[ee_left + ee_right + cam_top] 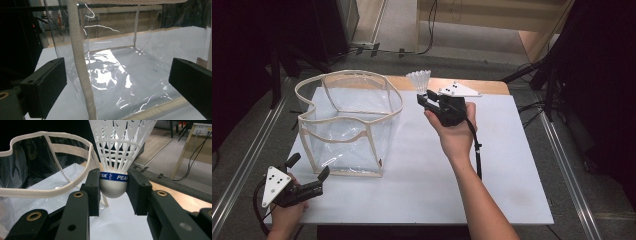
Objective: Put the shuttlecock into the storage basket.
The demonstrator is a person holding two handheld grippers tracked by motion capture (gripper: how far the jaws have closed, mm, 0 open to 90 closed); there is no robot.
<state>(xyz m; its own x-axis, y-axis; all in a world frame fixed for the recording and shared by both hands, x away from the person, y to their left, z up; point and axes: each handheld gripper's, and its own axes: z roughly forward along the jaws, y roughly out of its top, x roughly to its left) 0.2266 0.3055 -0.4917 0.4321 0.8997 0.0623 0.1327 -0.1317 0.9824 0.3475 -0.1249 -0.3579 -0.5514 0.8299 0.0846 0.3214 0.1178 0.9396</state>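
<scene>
In the high view, the left gripper (310, 166) is sitting at the lower left of the frame with its jaws spread and nothing between them, pointing toward the clear bag (347, 122) standing at centre left on the white table (492, 165). The right gripper (424, 97), upper centre, is clenching a white shuttlecock (419, 80), feathers fanning upward, just right of the bag's rim.

In the left gripper view, the bag's cream-trimmed corner (78, 62) is standing between the spread jaws.

In the right gripper view, the jaws are pinching the shuttlecock's (117, 152) rounded base at centre frame, the bag (32, 170) lying at left.

The right claw (113, 188) clamps a white shuttlecock (117, 157) by its cork, beside the clear bag (37, 170).
</scene>
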